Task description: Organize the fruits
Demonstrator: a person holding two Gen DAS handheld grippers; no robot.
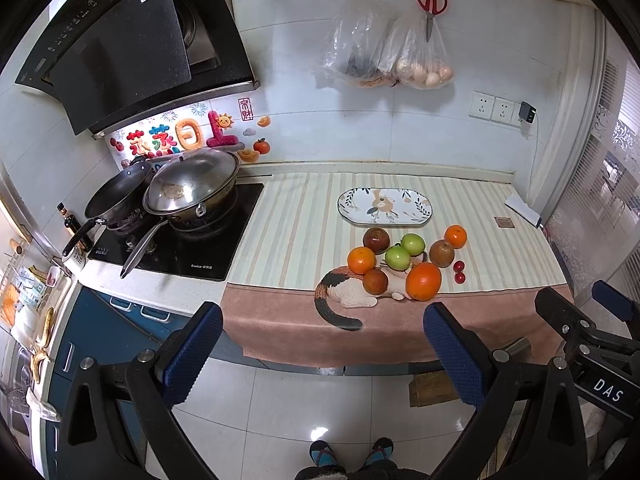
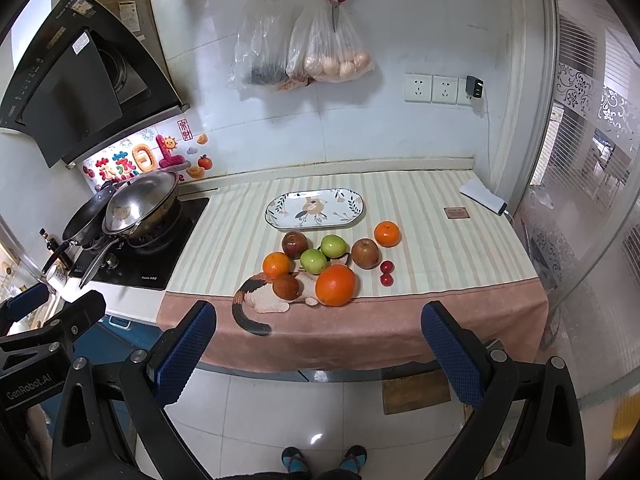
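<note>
Fruits (image 2: pixel 320 266) near cloth edge | plate (image 2: pixel 314 208) behind | claws wide, off-counter

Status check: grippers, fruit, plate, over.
Left gripper and right gripper open, short of counter. Fruit clustered loose before bare plate. Path unobstructed.

The left gripper (image 1: pixel 324 344) hangs in the air with both blue-padded fingers (image 1: pixel 192 354) spread wide, nothing between them. The right gripper (image 2: pixel 320 344) is level beside it (seen also at the edge of the left view), its jaws equally wide and empty.
</note>
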